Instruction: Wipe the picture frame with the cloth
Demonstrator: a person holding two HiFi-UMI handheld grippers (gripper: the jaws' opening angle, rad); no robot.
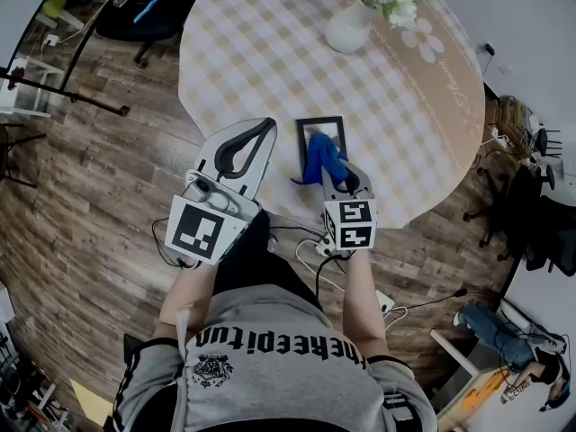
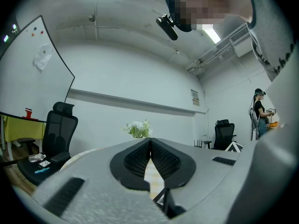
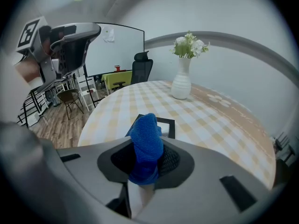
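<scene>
1. While wood floor (image 1: 81, 205) is showing all round it, the round table (image 1: 270, 52) is taking up the top of the head view. It is wearing a checked cover with a daisy print near its right rim.
2. Person (image 1: 270, 367) is standing at the table's near edge in a grey printed shirt, holding both grippers out over that edge.
3. Black office chair (image 2: 58, 125) is sitting at the left of the left gripper view, beyond the table. A second person (image 2: 258, 111) is standing far off at the right.
4. Left gripper (image 1: 267, 126) is hanging above the near-left part of the table, just left of the frame (image 1: 321, 121) and apart from it. Its jaws are pressing together tip to tip with nothing between them. It is pointing level across the table toward the flowers (image 2: 138, 129).
5. Right gripper (image 1: 335, 171) is reaching over the frame's near end, jaws clamping the cloth (image 1: 319, 158).
6. White vase (image 1: 349, 27) is standing upright on the far side of the table, well apart from the frame, carrying the white flowers.
7. Frame is lying flat near the table's front edge, showing a black border, its long side running away from the person. In the head view the cloth is covering its near half.
8. Cloth, blue, is bunching up out of the right jaws and sticking forward over the frame. Whether it is touching the frame, I can't tell.
</scene>
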